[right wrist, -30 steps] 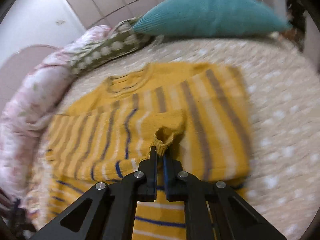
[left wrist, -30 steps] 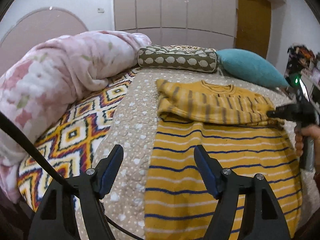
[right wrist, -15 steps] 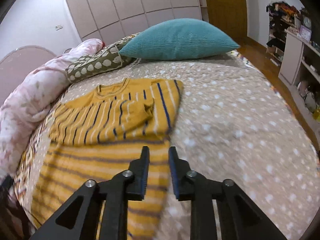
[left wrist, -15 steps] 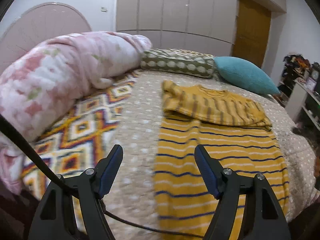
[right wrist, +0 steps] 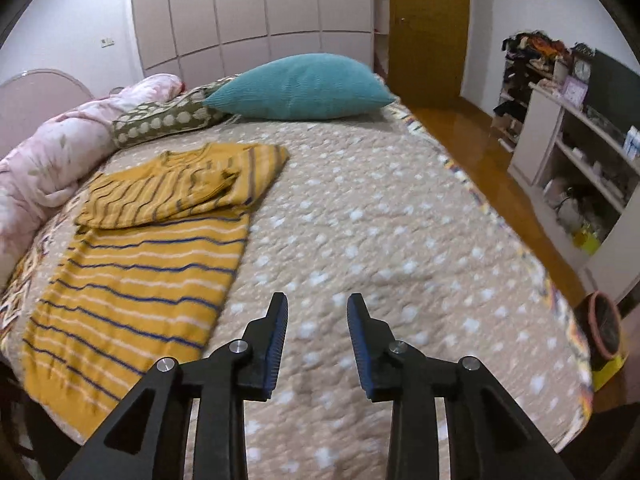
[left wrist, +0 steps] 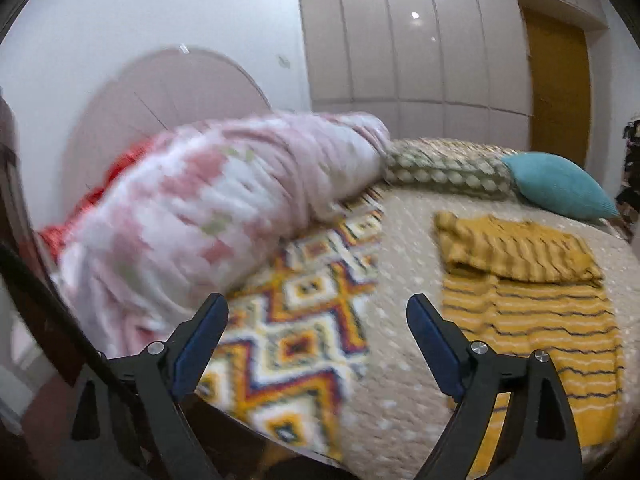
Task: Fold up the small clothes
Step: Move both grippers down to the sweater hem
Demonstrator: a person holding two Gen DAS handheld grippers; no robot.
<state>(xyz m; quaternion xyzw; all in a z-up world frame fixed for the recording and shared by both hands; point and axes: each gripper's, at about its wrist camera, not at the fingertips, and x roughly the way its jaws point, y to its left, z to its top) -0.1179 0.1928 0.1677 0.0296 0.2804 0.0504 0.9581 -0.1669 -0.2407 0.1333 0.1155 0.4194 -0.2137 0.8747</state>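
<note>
Bed [right wrist: 360,208] fills both views, covered by a beige spread with white dots. On its far side a patterned zigzag blanket [left wrist: 304,320] shows, and a pink floral duvet [left wrist: 208,216] is bunched at 10 o'clock in the left wrist view, blurred. White wardrobe [right wrist: 248,4] stands at 12 o'clock behind the bed, wooden door [right wrist: 428,28] beside it at 1 o'clock. White shelf unit [right wrist: 560,148] with clutter sits at 3 o'clock in the right wrist view.

Yellow striped sweater [right wrist: 136,264] lies flat on the spread at 9 o'clock in the right wrist view, at 3 o'clock in the left one. Both sleeves are folded across the chest, hem end toward the near edge of the bed. Nothing is touching it.

Teal pillow [right wrist: 300,88] is at 12 o'clock, with an olive dotted cushion [right wrist: 164,122] to its left, touching it.

Left gripper [left wrist: 316,320]: jaws have just been opening, now spread wide, nothing between them, over the zigzag blanket. Right gripper [right wrist: 316,320]: jaws have just been opening, parted about halfway, nothing between them, over bare spread just right of the sweater.
</note>
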